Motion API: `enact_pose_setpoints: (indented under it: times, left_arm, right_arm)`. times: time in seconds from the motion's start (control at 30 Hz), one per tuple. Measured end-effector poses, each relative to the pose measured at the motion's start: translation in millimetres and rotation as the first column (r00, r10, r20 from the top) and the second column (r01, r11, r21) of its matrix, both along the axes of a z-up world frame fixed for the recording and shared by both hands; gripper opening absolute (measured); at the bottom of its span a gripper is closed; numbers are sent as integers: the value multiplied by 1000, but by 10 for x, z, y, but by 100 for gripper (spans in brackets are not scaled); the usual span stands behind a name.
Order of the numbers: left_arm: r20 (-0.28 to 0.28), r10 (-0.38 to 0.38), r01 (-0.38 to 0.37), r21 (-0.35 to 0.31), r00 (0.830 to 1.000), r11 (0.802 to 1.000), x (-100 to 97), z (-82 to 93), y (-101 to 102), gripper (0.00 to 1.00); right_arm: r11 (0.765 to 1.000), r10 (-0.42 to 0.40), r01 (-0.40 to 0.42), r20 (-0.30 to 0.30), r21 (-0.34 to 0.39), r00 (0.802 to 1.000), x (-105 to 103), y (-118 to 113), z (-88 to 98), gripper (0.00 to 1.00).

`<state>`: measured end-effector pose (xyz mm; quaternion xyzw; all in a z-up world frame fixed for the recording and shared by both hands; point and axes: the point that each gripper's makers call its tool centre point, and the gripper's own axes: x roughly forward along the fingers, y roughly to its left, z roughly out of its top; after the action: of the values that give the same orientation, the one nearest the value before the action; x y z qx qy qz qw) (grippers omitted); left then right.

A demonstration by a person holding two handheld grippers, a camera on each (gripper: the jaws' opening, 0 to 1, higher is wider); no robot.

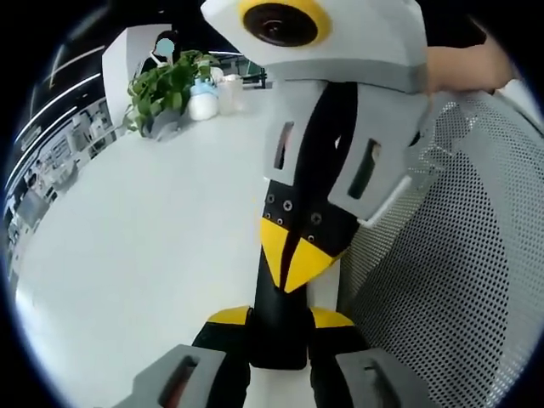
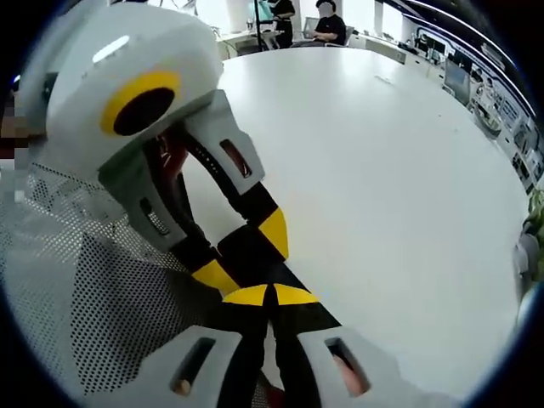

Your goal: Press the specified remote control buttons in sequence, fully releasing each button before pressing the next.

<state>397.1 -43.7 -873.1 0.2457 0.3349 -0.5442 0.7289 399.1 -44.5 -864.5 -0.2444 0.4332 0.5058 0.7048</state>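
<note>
- Left gripper (image 1: 279, 316): in the left gripper view its two yellow-tipped jaws rise from the bottom edge, part open, with a black slab clamped between them.
- The slab is taken to be the remote (image 1: 278, 340). It stands upright between the jaws, narrow side towards the camera. No buttons can be made out in that view.
- Right gripper (image 1: 297, 259): it enters the left gripper view from above, nose down. Its yellow tips are drawn together into a V with only a thin dark slit between them, and nothing is held. The tips meet the top end of the remote.
- Right gripper view: the right gripper (image 2: 272, 295) has its own yellow tips side by side and touching, closed and empty.
- In the same view, the left gripper (image 2: 245, 253) comes in from the upper left, with the black remote (image 2: 240, 246) between its jaws, directly ahead of the right gripper's tips. Whether a button is actually depressed cannot be told.
- A hand (image 1: 467, 68) holds the right gripper at the upper right of the left gripper view.
- A white bench (image 1: 144, 238) lies under both grippers.
- A perforated mesh chair (image 1: 459, 272) is beside the grippers, at the bench edge.
- At the far end of the bench are a plant (image 1: 161, 89) and pale bottles (image 1: 204, 102) just beside it.
- People (image 2: 327, 25) sit at the far end of the bench in the right gripper view.
</note>
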Motion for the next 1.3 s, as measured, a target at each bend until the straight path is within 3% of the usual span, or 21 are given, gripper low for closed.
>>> enact_pose_setpoints:
  times: [0.07, 0.2, 0.27, 0.33, 0.37, 0.47, 0.6, 0.67, 0.83, 1.17, 1.3]
  left_arm:
    - [-1, -2, 3, 3, 1000, 1000, 2, -2, -3, 25]
    - [-3, -5, 5, 0, 1000, 1000, 7, -5, -8, 25]
    - [-3, -8, 8, -1, 1000, 1000, 23, -4, -18, 25]
    - [0, -8, 8, 0, 1000, 1000, 44, -6, -41, 25]
    - [-4, -16, 16, 2, 1000, 1000, 35, -8, -42, 25]
    - [-5, -15, 15, -4, 1000, 1000, 36, -5, -45, 25]
    - [-5, -10, 10, -8, 1000, 1000, 37, -9, -43, 25]
    - [-4, -11, 11, -9, 1000, 1000, 36, -11, -42, 25]
    - [-3, -14, 14, -11, 1000, 1000, 35, -8, -42, 25]
    - [-6, -63, 63, 7, 998, 998, 36, -10, -57, 25]
    - [-17, -99, 100, 17, 995, 995, 32, -5, -48, 25]
  right_arm:
    - [1000, 10, -10, 4, -8, 1000, -4, 4, -5, 0]
    - [986, 161, -155, 101, -68, 982, -7, 16, -10, 0]
    - [989, 138, -133, 82, -56, 987, 0, 14, -15, 0]
    - [1000, 7, -7, -5, 2, 1000, 17, 19, -12, 0]
    - [1000, 5, -5, -22, 2, 1000, 19, 8, -10, 0]
    - [1000, 5, -6, -30, -5, 1000, 29, 9, -13, 0]
    - [995, 89, -87, 38, -38, 995, 12, 15, -14, 0]
    - [995, 87, -86, 38, -40, 995, 0, 19, -16, 0]
    - [1000, -7, 5, -48, -26, 999, 26, 7, -14, 0]
    - [1000, 11, -12, -38, -16, 999, 26, 35, -9, 0]
    - [1000, -20, 19, -65, -12, 998, 43, 37, -12, 0]
